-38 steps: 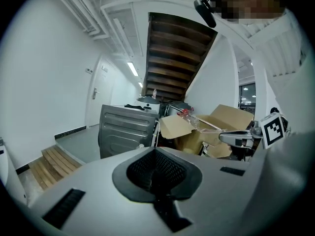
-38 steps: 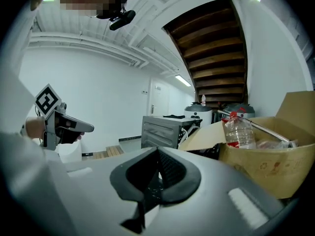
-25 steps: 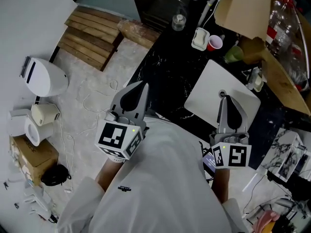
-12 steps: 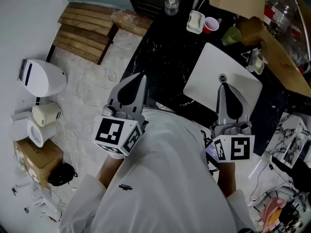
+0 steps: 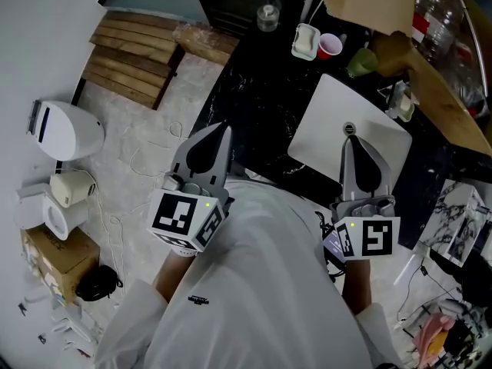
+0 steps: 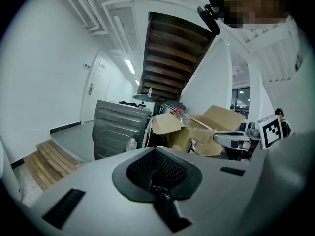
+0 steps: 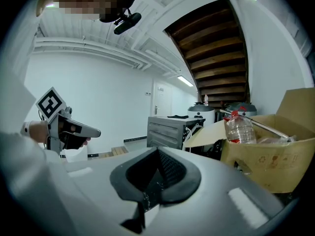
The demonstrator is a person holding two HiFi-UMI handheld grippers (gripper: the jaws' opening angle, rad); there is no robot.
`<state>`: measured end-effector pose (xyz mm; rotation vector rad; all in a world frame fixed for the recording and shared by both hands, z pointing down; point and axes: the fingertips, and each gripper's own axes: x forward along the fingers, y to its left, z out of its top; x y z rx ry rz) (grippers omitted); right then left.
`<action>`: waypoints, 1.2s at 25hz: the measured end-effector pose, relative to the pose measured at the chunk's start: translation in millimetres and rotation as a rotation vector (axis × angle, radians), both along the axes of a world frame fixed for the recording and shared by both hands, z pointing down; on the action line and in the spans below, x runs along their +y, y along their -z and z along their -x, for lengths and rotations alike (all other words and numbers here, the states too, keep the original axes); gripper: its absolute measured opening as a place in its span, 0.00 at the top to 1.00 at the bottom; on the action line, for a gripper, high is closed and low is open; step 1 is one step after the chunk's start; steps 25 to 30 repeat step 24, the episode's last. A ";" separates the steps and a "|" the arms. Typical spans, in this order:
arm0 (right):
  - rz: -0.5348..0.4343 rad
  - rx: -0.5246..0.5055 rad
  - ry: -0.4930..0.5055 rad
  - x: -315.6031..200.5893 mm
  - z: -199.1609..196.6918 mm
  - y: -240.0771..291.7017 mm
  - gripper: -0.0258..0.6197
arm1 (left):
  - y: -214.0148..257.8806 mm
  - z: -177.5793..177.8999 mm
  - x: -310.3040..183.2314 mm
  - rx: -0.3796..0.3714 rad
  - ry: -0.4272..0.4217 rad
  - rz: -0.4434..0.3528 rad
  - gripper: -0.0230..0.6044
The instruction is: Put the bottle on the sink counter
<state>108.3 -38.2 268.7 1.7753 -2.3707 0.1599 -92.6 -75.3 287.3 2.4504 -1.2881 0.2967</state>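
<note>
A large clear plastic bottle (image 7: 239, 127) with a red cap lies in an open cardboard box (image 7: 275, 156) at the counter's far right; it also shows as the bottle (image 6: 185, 116) and, partly cut off, as the bottle (image 5: 435, 12). My left gripper (image 5: 223, 130) is held over the floor by the near left edge of the black counter (image 5: 261, 98), jaws shut and empty. My right gripper (image 5: 350, 141) hovers over a white board (image 5: 323, 129) on the counter, also shut with nothing in it. The left gripper (image 6: 155, 149) and right gripper (image 7: 158, 151) both point towards the box, well short of the bottle.
A small clear jar (image 5: 267, 15), a soap dish (image 5: 305, 41), a red cup (image 5: 330, 44) and a green object (image 5: 361, 61) stand at the counter's back. A grey metal appliance (image 6: 118, 129) lies beyond. On the floor at left are wooden slats (image 5: 131, 48), a white appliance (image 5: 65, 127) and a box (image 5: 54, 252).
The head view has shifted a little, so the counter sits slightly higher in the picture. Both grippers keep their places and stay shut.
</note>
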 end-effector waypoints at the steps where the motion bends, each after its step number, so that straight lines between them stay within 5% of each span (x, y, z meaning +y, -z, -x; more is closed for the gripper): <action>1: 0.000 0.000 0.001 -0.6 1.0 0.3 0.94 | 0.1 0.8 -0.1 -0.001 0.001 -0.001 0.95; 30: 0.000 0.000 0.035 -3.1 9.4 1.1 0.94 | 5.8 -3.3 -1.9 -0.003 0.001 -0.026 0.95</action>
